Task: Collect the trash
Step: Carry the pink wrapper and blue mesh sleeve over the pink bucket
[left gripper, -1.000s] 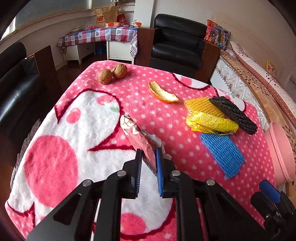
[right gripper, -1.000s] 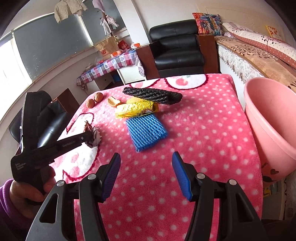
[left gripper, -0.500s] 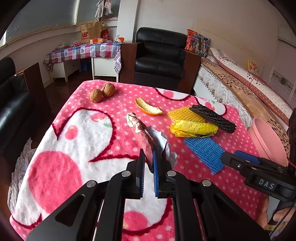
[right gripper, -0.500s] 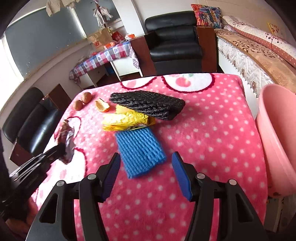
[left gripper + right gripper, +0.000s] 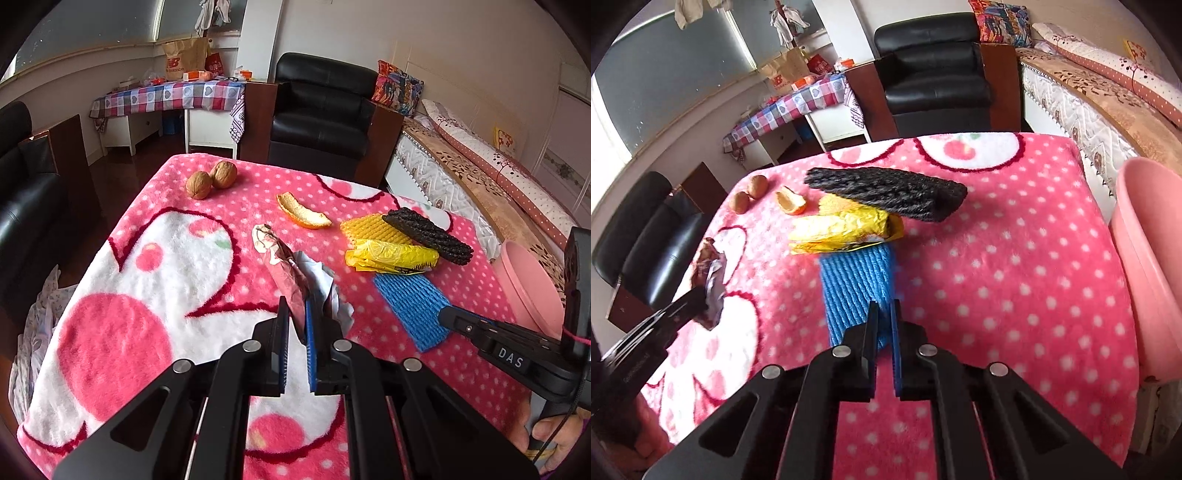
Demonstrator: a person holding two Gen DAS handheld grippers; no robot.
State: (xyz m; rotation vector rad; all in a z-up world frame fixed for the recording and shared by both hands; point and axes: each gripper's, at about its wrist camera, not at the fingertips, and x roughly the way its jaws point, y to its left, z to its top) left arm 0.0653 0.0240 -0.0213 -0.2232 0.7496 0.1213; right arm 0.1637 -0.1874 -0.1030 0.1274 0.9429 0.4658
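Observation:
My left gripper (image 5: 295, 314) is shut on a crumpled reddish-brown and silver wrapper (image 5: 282, 266), which sticks up from its pads above the pink blanket (image 5: 155, 258). The right wrist view shows this wrapper (image 5: 711, 273) at the left. My right gripper (image 5: 884, 314) is shut on the near edge of a blue foam net (image 5: 855, 280) lying on the blanket. Beyond the net lie a yellow wrapper (image 5: 842, 229) and a black foam net (image 5: 886, 192). In the left wrist view the right gripper (image 5: 448, 314) touches the blue net (image 5: 406, 299) from the right.
A yellow foam net (image 5: 369, 227), an orange peel (image 5: 301, 212) and two walnuts (image 5: 210, 179) lie farther back on the blanket. A pink bin (image 5: 1148, 258) stands off the table's right edge. A black armchair (image 5: 321, 110) and a bed (image 5: 480, 173) are beyond.
My right gripper moved forward over the blue foam net and closed on its near edge. My left gripper's jaws narrowed on the wrapper and stayed in about the same place.

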